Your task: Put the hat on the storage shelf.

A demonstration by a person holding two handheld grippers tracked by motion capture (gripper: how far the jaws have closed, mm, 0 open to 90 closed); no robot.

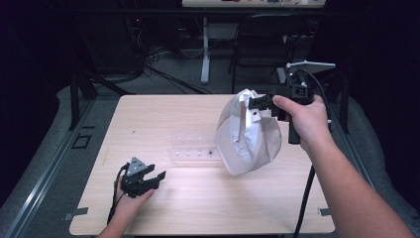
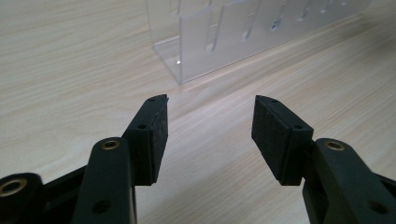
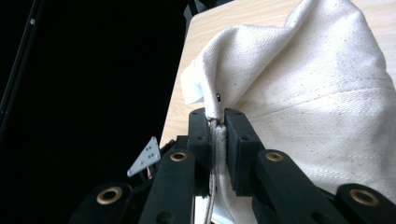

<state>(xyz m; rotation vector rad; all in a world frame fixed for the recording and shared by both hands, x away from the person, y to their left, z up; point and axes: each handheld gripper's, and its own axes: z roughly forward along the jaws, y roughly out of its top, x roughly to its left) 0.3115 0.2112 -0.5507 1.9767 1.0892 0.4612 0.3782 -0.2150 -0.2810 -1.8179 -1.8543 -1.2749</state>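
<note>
Right fingers (image 3: 233,149): clamped on white cloth bag (image 1: 247,134) hem, lifted at 2 o'clock.
Left fingers (image 2: 275,135): wide apart, holding nothing, at 7 o'clock.
Hard to make out: clear acrylic rack (image 1: 195,151), bag partly covering it.

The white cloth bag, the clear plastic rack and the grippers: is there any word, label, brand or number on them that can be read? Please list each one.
None can be read.
White cloth bag: plain weave; the small white tag at its seam looks blank.
Clear plastic rack: holes and slots, no print.
Right gripper and left gripper: no marking on the fingers.
</note>
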